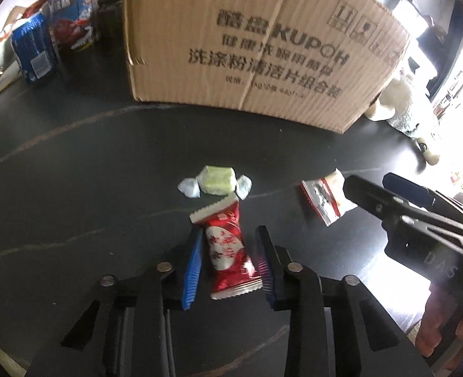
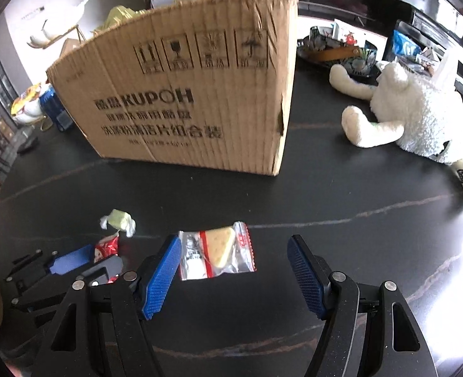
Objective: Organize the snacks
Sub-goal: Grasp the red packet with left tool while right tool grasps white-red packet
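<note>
Straddling red snack (image 1: 230, 248): left tool (image 1: 230, 251)

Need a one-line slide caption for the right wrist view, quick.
Right gripper, jaws open, poised over a clear cheese-wedge packet on the dark table, in front of a cardboard box.

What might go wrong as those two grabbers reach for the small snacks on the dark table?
The left gripper straddles the red candy packet without a firm hold yet, so the slippery wrapper might slide out. The green-wrapped candy touches that packet's end and could get nudged. The right gripper hangs open at the clear cheese packet; the two tools sit close together and might bump.
</note>
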`<state>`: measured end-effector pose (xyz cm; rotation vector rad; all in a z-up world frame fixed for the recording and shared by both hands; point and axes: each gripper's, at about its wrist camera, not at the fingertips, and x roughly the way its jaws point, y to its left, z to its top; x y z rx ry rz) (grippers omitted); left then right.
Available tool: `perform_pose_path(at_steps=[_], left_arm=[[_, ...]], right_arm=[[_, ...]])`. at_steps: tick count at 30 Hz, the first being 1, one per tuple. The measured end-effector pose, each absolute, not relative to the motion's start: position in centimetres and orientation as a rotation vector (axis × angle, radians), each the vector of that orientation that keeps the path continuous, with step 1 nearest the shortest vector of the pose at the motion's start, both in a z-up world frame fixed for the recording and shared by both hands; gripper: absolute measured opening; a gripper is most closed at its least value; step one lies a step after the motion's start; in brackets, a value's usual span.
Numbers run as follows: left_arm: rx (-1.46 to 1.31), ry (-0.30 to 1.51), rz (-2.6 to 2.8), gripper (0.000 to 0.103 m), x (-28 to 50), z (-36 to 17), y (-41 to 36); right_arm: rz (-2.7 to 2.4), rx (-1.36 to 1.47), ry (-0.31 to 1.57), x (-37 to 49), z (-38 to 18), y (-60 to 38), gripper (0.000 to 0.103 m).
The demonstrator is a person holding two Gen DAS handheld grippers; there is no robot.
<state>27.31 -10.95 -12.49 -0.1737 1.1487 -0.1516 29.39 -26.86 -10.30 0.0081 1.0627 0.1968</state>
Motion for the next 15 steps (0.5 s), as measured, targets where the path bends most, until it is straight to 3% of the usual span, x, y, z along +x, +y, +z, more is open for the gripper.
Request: perform_pose_path(at_steps=[3,13,15], left_arm=[[-0.162,1.141,-0.158,0.023,27.3,-12.5,-11.0],[-0.148,1.074,-0.155,0.023,27.3,-11.5,-10.2],[-0.148,1.065,-0.155,0.023,27.3,-11.4,-10.1]], right_arm=[[0.202,-0.003,1.076,29.5,-10.5,-26.9,0.071],[0.238,-0.054,1.091,29.4,-11.2,-26.0,0.071],[0.251,-0.070,1.094,29.4,-11.3,-25.6,0.077]])
